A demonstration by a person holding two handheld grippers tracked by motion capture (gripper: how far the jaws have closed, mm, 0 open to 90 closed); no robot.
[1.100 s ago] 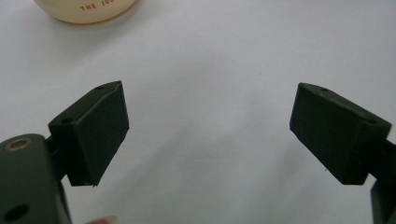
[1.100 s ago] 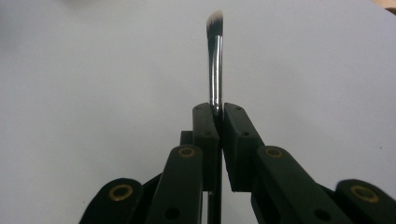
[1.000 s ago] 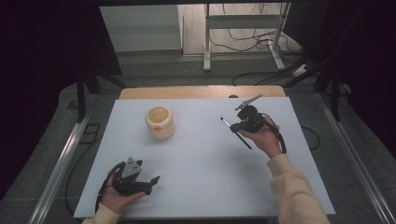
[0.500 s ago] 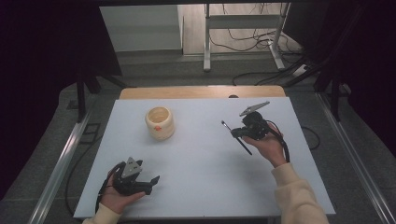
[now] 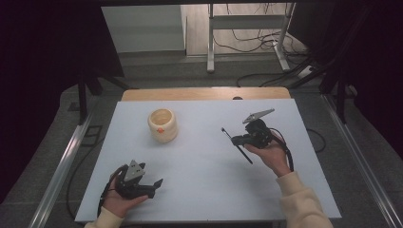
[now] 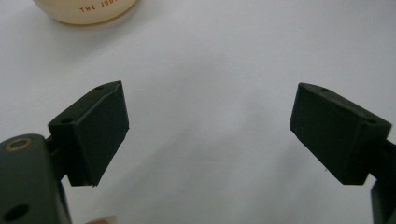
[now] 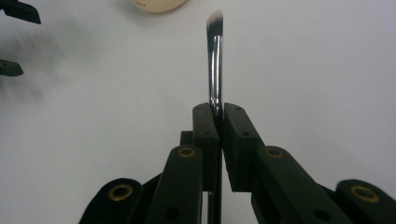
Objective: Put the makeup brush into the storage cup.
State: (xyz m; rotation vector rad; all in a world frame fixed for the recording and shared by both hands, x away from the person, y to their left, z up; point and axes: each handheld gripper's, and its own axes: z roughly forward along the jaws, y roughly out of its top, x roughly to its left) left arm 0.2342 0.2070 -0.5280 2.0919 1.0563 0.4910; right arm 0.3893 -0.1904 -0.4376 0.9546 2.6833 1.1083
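Note:
A thin black brush (image 5: 245, 154) with a silver ferrule and a dark bristle tip (image 7: 215, 21) is clamped in my right gripper (image 5: 236, 139), which hovers over the right half of the white table (image 5: 204, 190). In the right gripper view the jaws are shut on the brush handle (image 7: 215, 70), and the bristles point away toward the cream jar (image 7: 159, 4). That jar (image 5: 163, 125) stands upright at the back left. My left gripper (image 5: 157, 187) rests near the front left edge, its jaws wide open on nothing (image 6: 210, 126).
The jar's base, with printed lettering, shows at the top of the left gripper view (image 6: 86, 9). My left gripper's jaw tips appear at the far left of the right gripper view (image 7: 14, 37). A wooden strip (image 5: 204, 93) borders the table's far edge; metal rails flank both sides.
My right hand has drifted a little toward the near edge and to the right, carrying the brush. The left hand and the jar have stayed put.

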